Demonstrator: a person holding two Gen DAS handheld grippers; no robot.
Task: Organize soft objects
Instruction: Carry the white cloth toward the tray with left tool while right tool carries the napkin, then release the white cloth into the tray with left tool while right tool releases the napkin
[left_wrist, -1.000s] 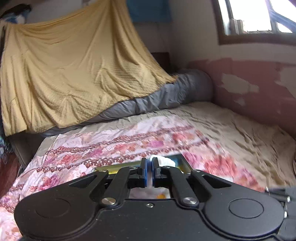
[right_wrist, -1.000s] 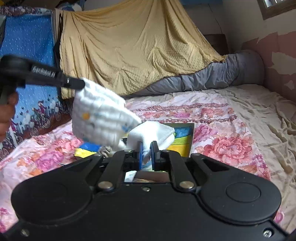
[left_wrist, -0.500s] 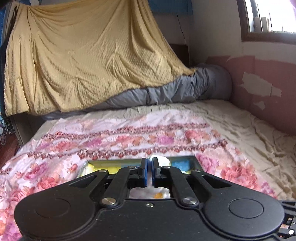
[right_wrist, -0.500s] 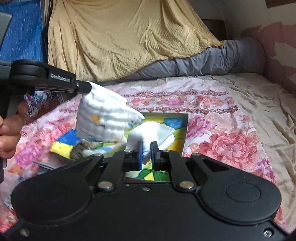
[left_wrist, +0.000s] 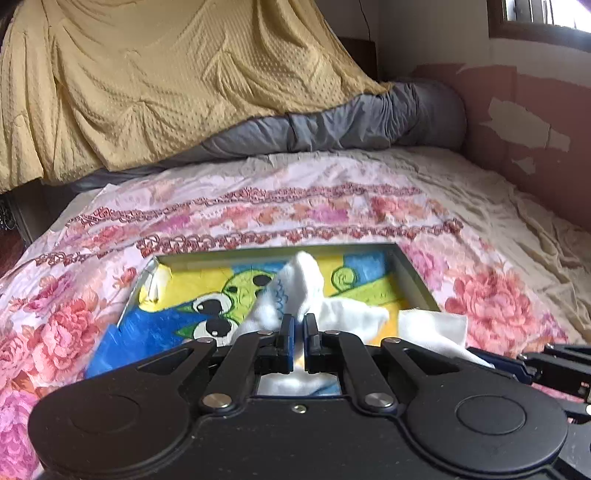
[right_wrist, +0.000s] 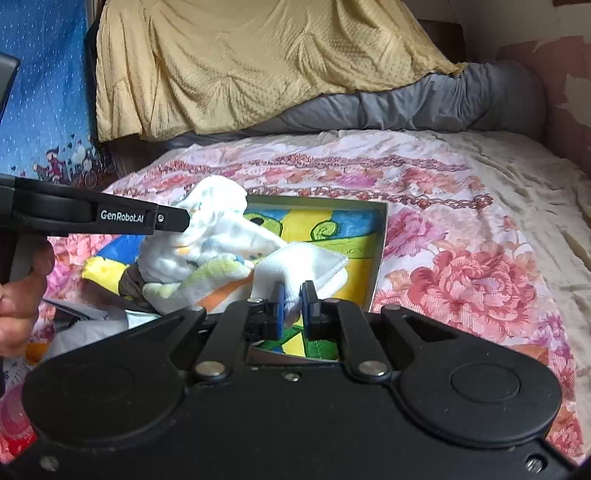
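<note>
Left wrist view: my left gripper (left_wrist: 299, 323) sits at bottom centre, jaws clenched on a white patterned cloth (left_wrist: 301, 286) that bunches up just above the blue pads. The cloth hangs over a shallow box (left_wrist: 413, 273) lying on the floral bedsheet (left_wrist: 240, 206) at mid frame; the box floor shows a yellow, blue and green cartoon print. A second piece, a folded white cloth (left_wrist: 432, 326), pokes in at lower right, at the box's right near corner, with the right gripper's tip (left_wrist: 517, 363) just behind it at the right edge. A yellow blanket (left_wrist: 147, 85) drapes across the upper left, a grey bolster (left_wrist: 351, 122) runs along the back of the bed, and a pink peeling wall (left_wrist: 535, 122) fills the upper right.

Right wrist view: my right gripper (right_wrist: 293, 302) is at bottom centre, jaws clamped on the folded white cloth (right_wrist: 303, 266), which lies over the near part of the box (right_wrist: 380, 251). The left gripper (right_wrist: 184, 220) comes in from the left edge at mid height, its tip gripping the white patterned cloth (right_wrist: 207, 236), which hangs bunched above the left side of the box. A hand (right_wrist: 22, 291) holds that gripper's handle at the left edge. More soft pieces, yellow and pale green, sit under the hanging cloth; I cannot tell them apart cleanly. A blue printed curtain (right_wrist: 44, 92) occupies the upper left.
</note>
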